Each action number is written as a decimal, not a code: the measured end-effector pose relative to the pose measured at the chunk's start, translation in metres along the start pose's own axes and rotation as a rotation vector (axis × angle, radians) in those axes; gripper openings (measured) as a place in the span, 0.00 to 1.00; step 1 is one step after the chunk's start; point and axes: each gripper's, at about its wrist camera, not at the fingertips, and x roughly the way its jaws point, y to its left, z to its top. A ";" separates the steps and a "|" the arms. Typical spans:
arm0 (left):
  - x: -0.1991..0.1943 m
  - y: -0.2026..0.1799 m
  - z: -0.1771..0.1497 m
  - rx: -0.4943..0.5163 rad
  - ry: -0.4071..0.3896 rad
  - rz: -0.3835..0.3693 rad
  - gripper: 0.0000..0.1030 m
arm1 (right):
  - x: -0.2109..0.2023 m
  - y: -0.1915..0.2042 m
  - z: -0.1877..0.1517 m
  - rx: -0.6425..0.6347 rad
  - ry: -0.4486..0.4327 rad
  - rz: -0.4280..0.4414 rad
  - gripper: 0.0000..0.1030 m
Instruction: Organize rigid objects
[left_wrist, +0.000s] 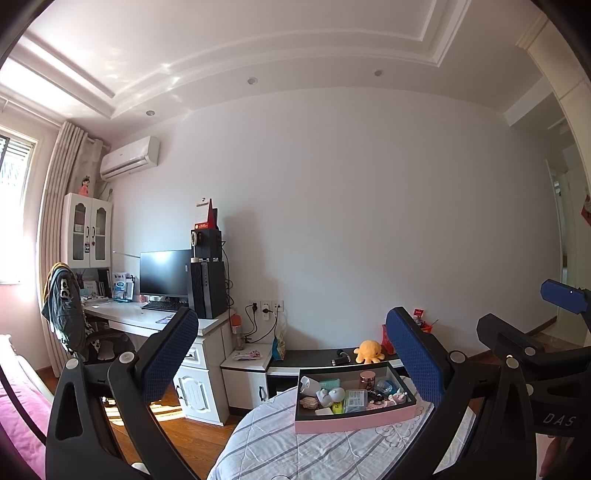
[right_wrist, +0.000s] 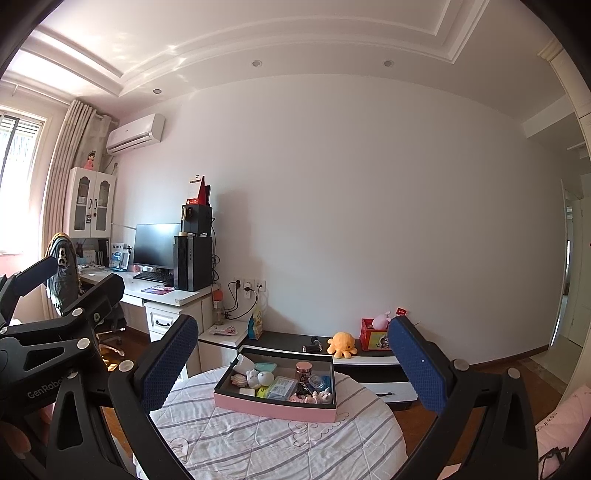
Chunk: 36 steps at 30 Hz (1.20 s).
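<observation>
A pink box (left_wrist: 351, 421) with a dark inside sits on a round table with a striped cloth (left_wrist: 295, 450). It holds several small objects, among them a pink-lidded jar (left_wrist: 367, 380), a clear case (left_wrist: 355, 400) and a white figure (left_wrist: 334, 395). The box shows in the right wrist view too (right_wrist: 273, 404), on the same table (right_wrist: 280, 443). My left gripper (left_wrist: 291, 354) is open and empty, raised in front of the box. My right gripper (right_wrist: 295, 365) is open and empty, also raised short of the box. The right gripper appears at the right edge of the left wrist view (left_wrist: 535, 354).
A low black-topped cabinet (right_wrist: 295, 341) stands behind the table with an orange plush octopus (right_wrist: 341, 344) and a red box (right_wrist: 375, 338). A desk with monitor (right_wrist: 157, 245), computer tower and chair stands at the left. Wooden floor (left_wrist: 177, 435) lies between desk and table.
</observation>
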 end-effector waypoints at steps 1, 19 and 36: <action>0.000 0.000 0.001 0.001 0.000 0.000 1.00 | 0.000 0.000 0.000 0.000 0.001 0.000 1.00; 0.000 0.001 0.001 0.002 -0.003 0.001 1.00 | 0.002 -0.001 0.001 -0.002 0.005 0.000 1.00; 0.001 -0.001 -0.001 0.029 -0.057 0.027 1.00 | 0.006 0.002 -0.001 -0.005 0.017 0.005 1.00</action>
